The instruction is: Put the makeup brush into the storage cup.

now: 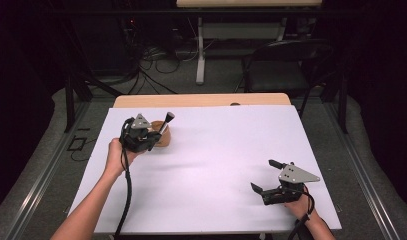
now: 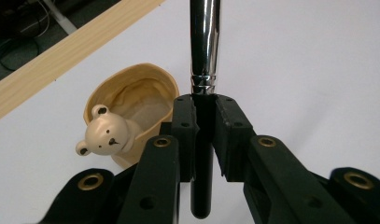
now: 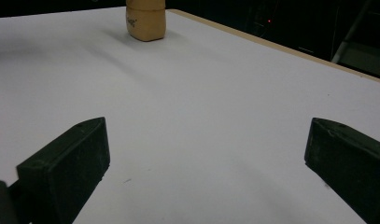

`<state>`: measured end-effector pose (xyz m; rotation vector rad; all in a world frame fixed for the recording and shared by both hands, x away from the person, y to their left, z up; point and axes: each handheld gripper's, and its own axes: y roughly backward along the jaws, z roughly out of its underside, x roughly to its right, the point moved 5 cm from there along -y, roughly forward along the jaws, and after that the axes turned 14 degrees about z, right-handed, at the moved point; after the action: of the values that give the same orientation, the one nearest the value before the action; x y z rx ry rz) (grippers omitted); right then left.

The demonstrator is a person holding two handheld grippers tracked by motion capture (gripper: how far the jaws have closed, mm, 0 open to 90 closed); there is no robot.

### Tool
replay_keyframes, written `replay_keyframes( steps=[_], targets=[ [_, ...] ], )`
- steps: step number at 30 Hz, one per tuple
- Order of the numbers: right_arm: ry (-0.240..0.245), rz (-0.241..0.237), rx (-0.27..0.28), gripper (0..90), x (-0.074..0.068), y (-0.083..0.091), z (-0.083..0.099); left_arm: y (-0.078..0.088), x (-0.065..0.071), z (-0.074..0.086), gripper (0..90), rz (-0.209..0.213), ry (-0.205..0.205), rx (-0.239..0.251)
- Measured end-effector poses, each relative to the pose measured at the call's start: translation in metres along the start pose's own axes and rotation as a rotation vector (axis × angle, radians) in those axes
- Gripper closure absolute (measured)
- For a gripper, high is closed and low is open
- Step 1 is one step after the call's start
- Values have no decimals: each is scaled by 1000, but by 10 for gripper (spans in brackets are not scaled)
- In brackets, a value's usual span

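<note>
Bear cup (image 1: 160, 136) stands near the far left corner of the big white worktop (image 1: 211, 165), and it is the biggest thing in this job after the worktop itself. It is a tan cup with a small bear face on its rim, and it looks empty inside. The left gripper (image 1: 153, 136) hangs just beside the cup, a bit above it, and its jaws are squeezed tight on a brush (image 2: 204, 56) with a shiny metal neck and a black handle. So the picking up looks done. I think the brush is not yet in the cup; that part is left. The right gripper (image 1: 265, 176) rests far off at the near right, jaws wide apart, holding nothing.
</note>
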<state>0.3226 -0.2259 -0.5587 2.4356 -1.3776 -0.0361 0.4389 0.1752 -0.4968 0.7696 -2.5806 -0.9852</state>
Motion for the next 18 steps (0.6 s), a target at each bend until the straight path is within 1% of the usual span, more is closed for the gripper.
replay_keyframes(
  steps=[1, 2, 4, 6, 7, 8, 9, 10, 11, 16, 18],
  targets=[
    [-1, 0, 0, 0, 0, 0, 0, 0, -1, 0, 794, -4, 2, 7],
    [0, 0, -1, 0, 0, 0, 0, 0, -1, -1, 794, 0, 5, 8],
    [0, 0, -2, 0, 0, 0, 0, -1, -2, -2, 794, -3, 11, 30],
    [0, 0, -1, 0, 0, 0, 0, -1, -4, -4, 794, -9, 12, 41],
    [-3, 1, -1, 0, 0, 0, 0, -1, -4, -4, 794, -7, 20, 49],
    [-1, 0, -2, 0, 0, 0, 0, -1, -4, -5, 794, -15, 18, 55],
    [-2, 2, -2, 0, 0, 0, 0, -1, -5, -6, 794, -20, 22, 72],
    [-2, 2, -3, 0, 0, 0, 0, 0, -5, -6, 794, -17, 21, 72],
    [-1, 1, -2, 0, 0, 0, 0, 1, -6, -7, 794, -27, 22, 86],
    [0, 0, -2, 0, 0, 0, 0, 2, -8, -9, 794, -35, 32, 116],
    [0, 0, -2, 0, 0, 0, 0, 2, -9, -10, 794, -38, 35, 119]
  ],
)
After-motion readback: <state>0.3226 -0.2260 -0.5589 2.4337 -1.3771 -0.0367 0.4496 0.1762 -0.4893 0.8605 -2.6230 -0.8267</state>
